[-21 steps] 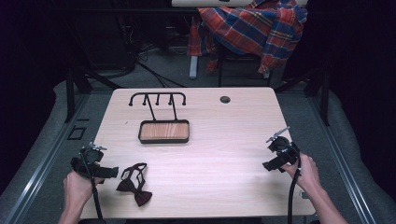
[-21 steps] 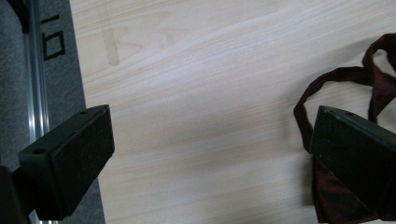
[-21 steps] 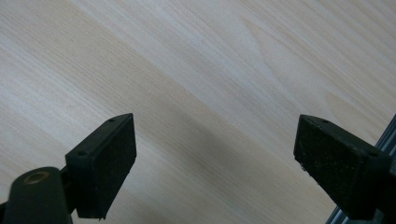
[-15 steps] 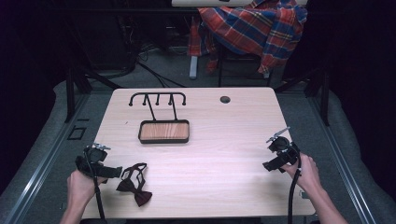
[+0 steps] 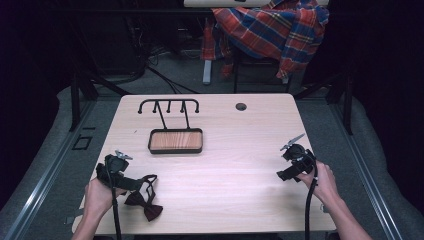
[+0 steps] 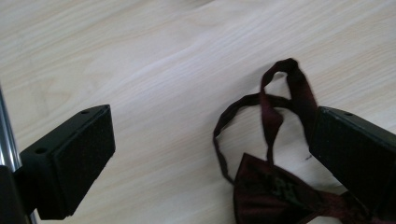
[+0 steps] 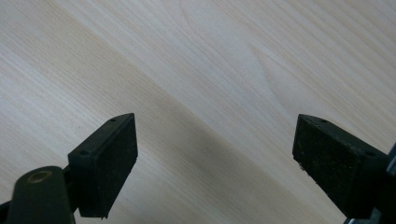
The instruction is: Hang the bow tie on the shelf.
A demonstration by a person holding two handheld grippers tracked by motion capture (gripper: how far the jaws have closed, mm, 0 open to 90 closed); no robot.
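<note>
Dark red bow tie (image 5: 145,202) flat on the worktop (image 5: 235,165) near its front left corner, strap looped toward the back; seen closer in the left gripper view (image 6: 275,186), bow low in the picture and thin strap (image 6: 261,116) curling up from it in a loose loop. Left gripper (image 5: 137,184) held low over that corner in the left hand (image 5: 97,197), fingers wide apart and clamped on nothing; in its own view (image 6: 212,154), one finger (image 6: 79,158) over bare wood, the other finger (image 6: 355,154) just beside the strap's loop and partly in front of it, strap and bow lying in the gap between them; whether that finger touches the strap cannot be told. Right gripper (image 5: 282,175) held in the right hand (image 5: 325,182) near the worktop's right edge, well apart from the bow tie; in its own view (image 7: 215,168), fingers spread wide, bare pale wood between them. Toward the back middle, a black stand (image 5: 169,106) with a row of hooks, rising from a small tray (image 5: 176,141) with a wooden floor. Small round hole (image 5: 241,106) in the worktop to the stand's right. Behind the worktop, a plaid shirt (image 5: 270,32) draped over a chair.
</note>
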